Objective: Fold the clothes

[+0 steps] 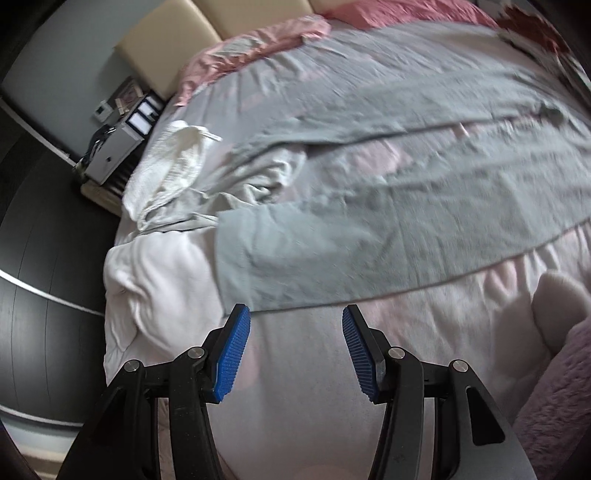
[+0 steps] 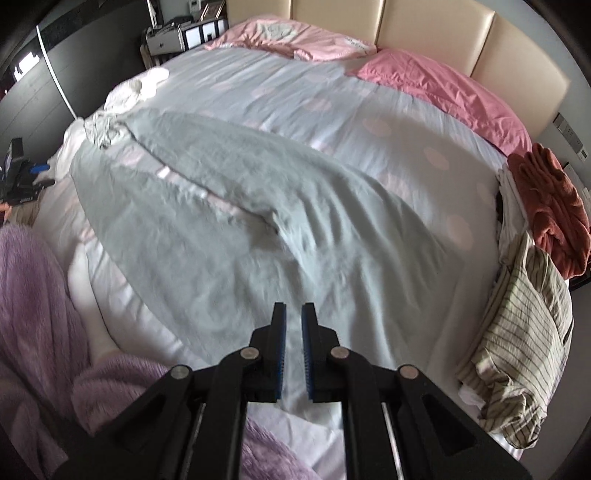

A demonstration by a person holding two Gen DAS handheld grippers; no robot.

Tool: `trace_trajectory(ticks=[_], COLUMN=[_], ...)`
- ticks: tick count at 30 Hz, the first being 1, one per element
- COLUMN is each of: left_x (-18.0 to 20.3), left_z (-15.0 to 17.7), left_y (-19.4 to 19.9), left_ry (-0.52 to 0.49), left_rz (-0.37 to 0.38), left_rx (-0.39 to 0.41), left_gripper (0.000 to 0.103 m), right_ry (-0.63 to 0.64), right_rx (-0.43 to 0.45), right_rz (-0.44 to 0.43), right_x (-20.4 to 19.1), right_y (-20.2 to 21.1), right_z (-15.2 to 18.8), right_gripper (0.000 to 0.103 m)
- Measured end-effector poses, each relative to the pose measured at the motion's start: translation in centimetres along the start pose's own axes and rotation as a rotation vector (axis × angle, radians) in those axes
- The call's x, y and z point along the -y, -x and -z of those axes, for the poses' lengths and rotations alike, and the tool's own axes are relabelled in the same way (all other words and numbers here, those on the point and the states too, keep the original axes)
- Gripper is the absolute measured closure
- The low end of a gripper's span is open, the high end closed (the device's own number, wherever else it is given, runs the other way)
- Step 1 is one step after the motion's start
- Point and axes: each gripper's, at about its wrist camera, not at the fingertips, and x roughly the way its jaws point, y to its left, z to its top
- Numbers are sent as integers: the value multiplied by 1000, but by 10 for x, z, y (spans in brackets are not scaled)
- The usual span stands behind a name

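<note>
Left gripper (image 1: 295,314) fingers spread, empty; right gripper (image 2: 293,314) fingers nearly together, pinching nothing. Striped shirt (image 2: 517,332) right of them. Grey trousers (image 2: 236,206) ahead, long axis running up-left.

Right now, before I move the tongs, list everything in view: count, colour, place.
Trousers: one, grey, spread flat mid-bed.
Bed cover: one, pale grey with pink dots.
Pillows: two, pink, at beige headboard.
White garments: crumpled heap, far left edge.
Rust-red cloth: one, right edge.
Striped shirt: one, beige, right edge.
Left tongs: open, empty, at the trouser hem.
Right tongs: nearly closed, empty.
</note>
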Motion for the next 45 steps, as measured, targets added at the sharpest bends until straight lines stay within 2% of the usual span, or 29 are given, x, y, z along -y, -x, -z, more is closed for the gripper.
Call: trace_trajectory(ticks=[1,3,12,16,18,23,25,28,32,35,40,45], left_x=[5,13,38,45,47,58,63,63,63,62,61,61], left_z=[0,-1,-9,-14,-15,-16,-15,-16,-17,-18,-17,-11], left_y=[-7,-21,-68,-75,-78,-77,-77,-78,-78,-78,-76,-72], left_ry=[-28,-76,-247,-273,-277,-309,-327,-313,-316,-313,-294,-297], left_rz=[1,6,32,37,48,72,66,71,64,63,64,50], left_rx=[-10,-33,-122,-133,-144,-162,-167,-176,-188,-193,-184,-166], left_gripper=[49,49,49,51,57,87,94,97,97,97,97,97], right_ry=[14,43,50,114,173,314,369,390,364,372,401,378], right_rx=[-20,-59,-215,-267,-307,-422,-468,-498,-445,-441,-514,-524], right_rz=[4,11,37,72,102,147,164,142,66,45,65,71], right_x=[1,4,37,48,52,61,64,68,65,57,43,38], right_y=[-3,-8,-37,-46,-47,-39,-35,-16,32,68,116,116], right_z=[4,12,31,29,28,31,33,32,24,25,59,103], right_gripper=[85,81,81,81,81,81,81,81,81,81,81,81])
